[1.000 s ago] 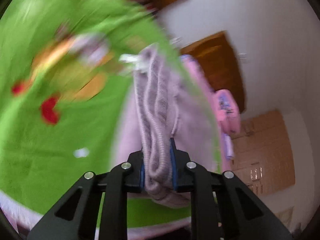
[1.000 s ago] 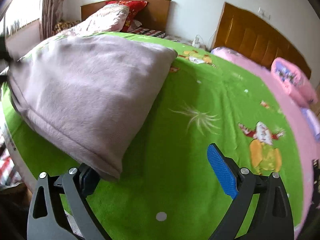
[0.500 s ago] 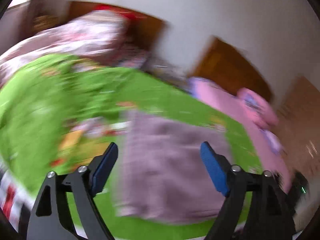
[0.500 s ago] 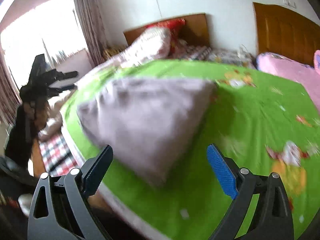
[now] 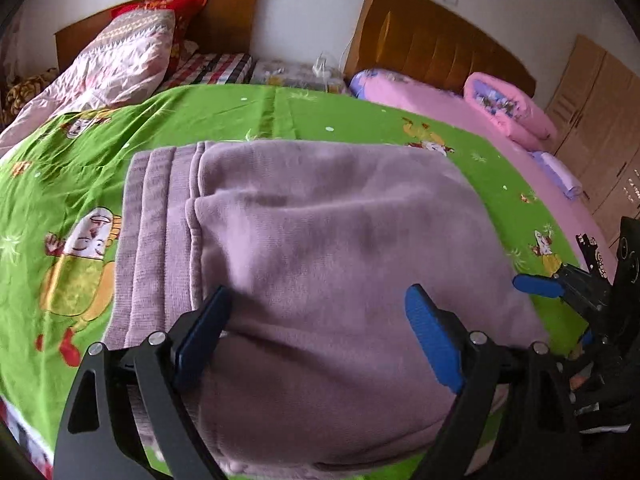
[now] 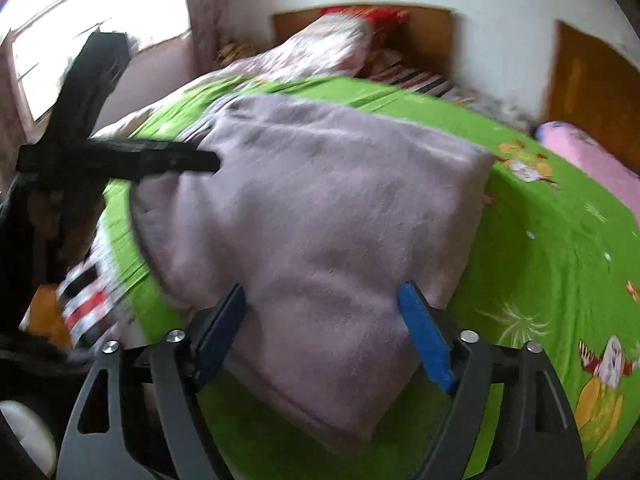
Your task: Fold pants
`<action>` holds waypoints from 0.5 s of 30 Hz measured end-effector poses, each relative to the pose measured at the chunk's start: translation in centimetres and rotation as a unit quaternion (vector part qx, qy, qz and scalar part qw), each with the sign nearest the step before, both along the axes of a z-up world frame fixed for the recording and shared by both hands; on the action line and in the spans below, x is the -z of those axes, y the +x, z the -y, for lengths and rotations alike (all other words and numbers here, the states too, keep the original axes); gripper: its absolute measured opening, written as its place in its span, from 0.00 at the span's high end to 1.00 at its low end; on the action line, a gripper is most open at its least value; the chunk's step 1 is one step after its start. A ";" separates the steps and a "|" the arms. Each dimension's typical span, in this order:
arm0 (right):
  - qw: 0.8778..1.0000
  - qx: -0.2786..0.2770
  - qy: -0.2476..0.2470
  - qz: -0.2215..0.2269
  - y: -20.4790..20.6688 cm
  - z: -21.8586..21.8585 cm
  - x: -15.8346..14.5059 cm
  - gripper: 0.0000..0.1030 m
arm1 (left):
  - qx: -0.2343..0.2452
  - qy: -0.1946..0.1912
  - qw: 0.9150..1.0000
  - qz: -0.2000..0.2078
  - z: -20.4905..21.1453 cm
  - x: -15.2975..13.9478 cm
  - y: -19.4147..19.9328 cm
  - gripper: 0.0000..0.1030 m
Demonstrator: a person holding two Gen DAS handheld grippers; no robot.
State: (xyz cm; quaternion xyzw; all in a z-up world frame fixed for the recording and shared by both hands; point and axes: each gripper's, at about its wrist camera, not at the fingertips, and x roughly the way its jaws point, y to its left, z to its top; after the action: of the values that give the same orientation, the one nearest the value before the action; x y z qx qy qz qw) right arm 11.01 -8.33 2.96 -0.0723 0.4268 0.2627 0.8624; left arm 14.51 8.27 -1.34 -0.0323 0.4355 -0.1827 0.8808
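Observation:
The mauve fleece pants (image 5: 320,248) lie folded in a thick stack on the green cartoon bedsheet (image 5: 60,168), the ribbed waistband (image 5: 148,216) at the left. My left gripper (image 5: 320,320) hovers open above the stack's near edge, pads clear of the cloth. In the right wrist view the same pants (image 6: 320,220) lie under my right gripper (image 6: 322,316), whose jaws are closing while still wide, nothing pinched between them. The left gripper (image 6: 200,160) shows there as a dark bar over the far left corner; the right gripper's blue pad (image 5: 536,286) shows at the right edge.
A pink bed (image 5: 460,108) with a rolled pink quilt (image 5: 508,108) lies to the right, wooden headboards (image 5: 436,44) behind. A patterned quilt (image 5: 112,68) is piled at the back left. A wardrobe (image 5: 600,120) stands far right, a window (image 6: 80,40) to the left.
My left gripper let go of the bunched waistband, opened wide and drew back and up. The pants dropped flat into a folded stack. My right gripper lifted off the cloth, swung left and narrowed slightly.

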 end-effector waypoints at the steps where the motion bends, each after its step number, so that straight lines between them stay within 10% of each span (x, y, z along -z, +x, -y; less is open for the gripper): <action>1: 1.000 -0.015 0.007 -0.006 0.2 0.4 -0.6 0.21 | 0.001 -0.017 1.000 -0.004 -0.3 -0.9 0.4 0.14; 7: 0.995 -0.015 0.099 0.016 7.1 3.4 -3.7 0.16 | -0.025 0.013 0.999 0.043 -0.6 -3.3 5.5 0.03; 11: 0.989 -0.014 0.143 -0.034 13.5 3.0 -1.6 0.15 | -0.063 0.032 0.997 -0.027 -1.6 1.2 8.3 0.03; 15: 0.988 0.027 0.130 -0.079 17.6 4.5 2.1 0.21 | -0.071 0.009 0.997 -0.010 -3.2 1.5 7.5 0.03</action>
State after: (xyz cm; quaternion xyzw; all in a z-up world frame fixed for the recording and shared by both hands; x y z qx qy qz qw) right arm 28.64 -12.79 0.84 0.0729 0.4574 0.2975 0.8348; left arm 21.99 11.48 -2.83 -0.0572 0.4425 -0.1153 0.8875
